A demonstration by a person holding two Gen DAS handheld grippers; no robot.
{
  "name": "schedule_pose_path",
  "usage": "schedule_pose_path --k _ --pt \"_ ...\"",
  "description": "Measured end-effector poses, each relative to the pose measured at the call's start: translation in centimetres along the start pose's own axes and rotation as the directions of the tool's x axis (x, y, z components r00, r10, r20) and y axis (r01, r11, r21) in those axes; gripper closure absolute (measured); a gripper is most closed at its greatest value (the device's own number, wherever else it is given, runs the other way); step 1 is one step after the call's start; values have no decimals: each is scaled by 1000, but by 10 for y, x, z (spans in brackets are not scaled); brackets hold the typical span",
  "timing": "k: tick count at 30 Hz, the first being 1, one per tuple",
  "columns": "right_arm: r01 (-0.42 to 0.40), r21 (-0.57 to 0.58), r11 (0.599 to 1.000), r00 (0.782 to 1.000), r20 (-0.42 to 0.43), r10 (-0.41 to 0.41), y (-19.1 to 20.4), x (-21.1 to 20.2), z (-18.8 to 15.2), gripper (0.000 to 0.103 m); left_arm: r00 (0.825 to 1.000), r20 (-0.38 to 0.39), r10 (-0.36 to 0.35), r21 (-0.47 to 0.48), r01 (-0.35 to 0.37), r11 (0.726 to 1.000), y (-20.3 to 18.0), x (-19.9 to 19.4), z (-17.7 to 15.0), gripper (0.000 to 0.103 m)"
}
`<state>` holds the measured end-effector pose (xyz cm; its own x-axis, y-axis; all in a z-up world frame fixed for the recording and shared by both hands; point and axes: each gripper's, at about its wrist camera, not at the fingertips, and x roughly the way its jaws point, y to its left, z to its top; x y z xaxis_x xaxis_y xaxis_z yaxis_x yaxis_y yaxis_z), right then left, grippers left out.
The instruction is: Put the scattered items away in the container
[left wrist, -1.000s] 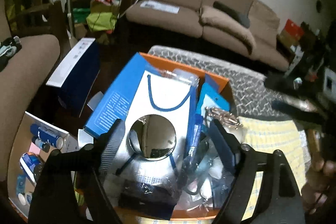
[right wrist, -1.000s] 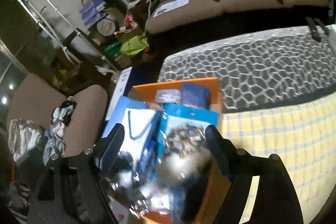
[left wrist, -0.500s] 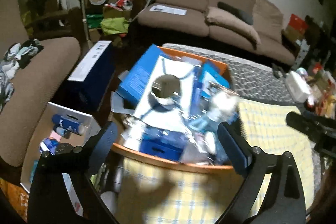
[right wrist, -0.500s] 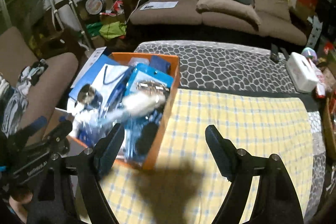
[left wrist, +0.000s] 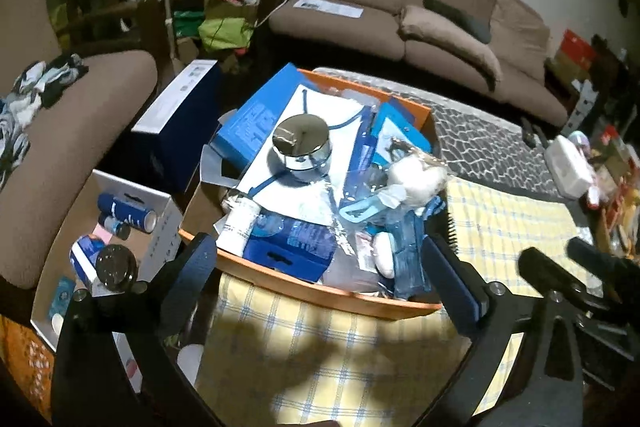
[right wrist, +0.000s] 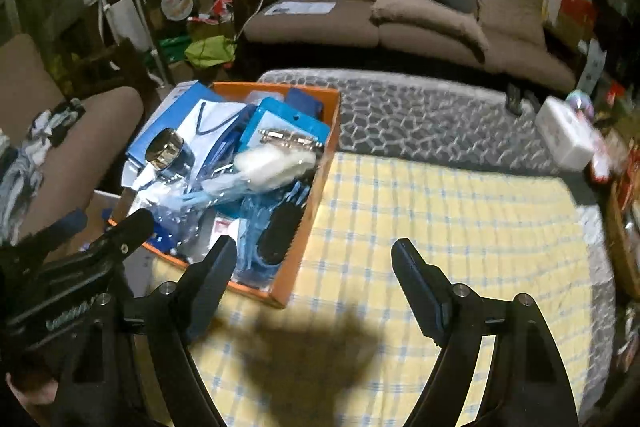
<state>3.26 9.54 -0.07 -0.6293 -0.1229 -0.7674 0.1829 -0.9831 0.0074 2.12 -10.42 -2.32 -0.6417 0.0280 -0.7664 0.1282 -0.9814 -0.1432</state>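
Both tongs have drawn back from the orange container (left wrist: 304, 293); left tongs (left wrist: 320, 283) opening, right tongs (right wrist: 312, 275) released, both empty; container at twelve o'clock looks full, bench (right wrist: 440, 211) bare; next, confirm nothing remains.

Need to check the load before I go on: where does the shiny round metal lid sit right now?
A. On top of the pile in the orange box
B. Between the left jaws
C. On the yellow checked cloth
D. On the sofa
A: the metal lid rests on the white bag atop the pile in the orange box, clear of the left gripper, whose jaws are opening with nothing between them.
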Motion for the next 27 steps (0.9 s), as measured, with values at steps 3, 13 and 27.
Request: schedule_pose_path --k 3,13,27 --pt "13 -7 1000 1000 11 -12 0 -3 0 21 999 18 47 29 -47 998 -4 0 -1 1" --pt "24 -8 1000 1000 9 -24 -4 -5 -1 21 998 23 65 75 -66 995 -13 1 -4 1" --pt "21 -2 1000 1000 6 -21 -3 -5 0 21 997 35 69 95 -72 993 -17 0 -5 1"
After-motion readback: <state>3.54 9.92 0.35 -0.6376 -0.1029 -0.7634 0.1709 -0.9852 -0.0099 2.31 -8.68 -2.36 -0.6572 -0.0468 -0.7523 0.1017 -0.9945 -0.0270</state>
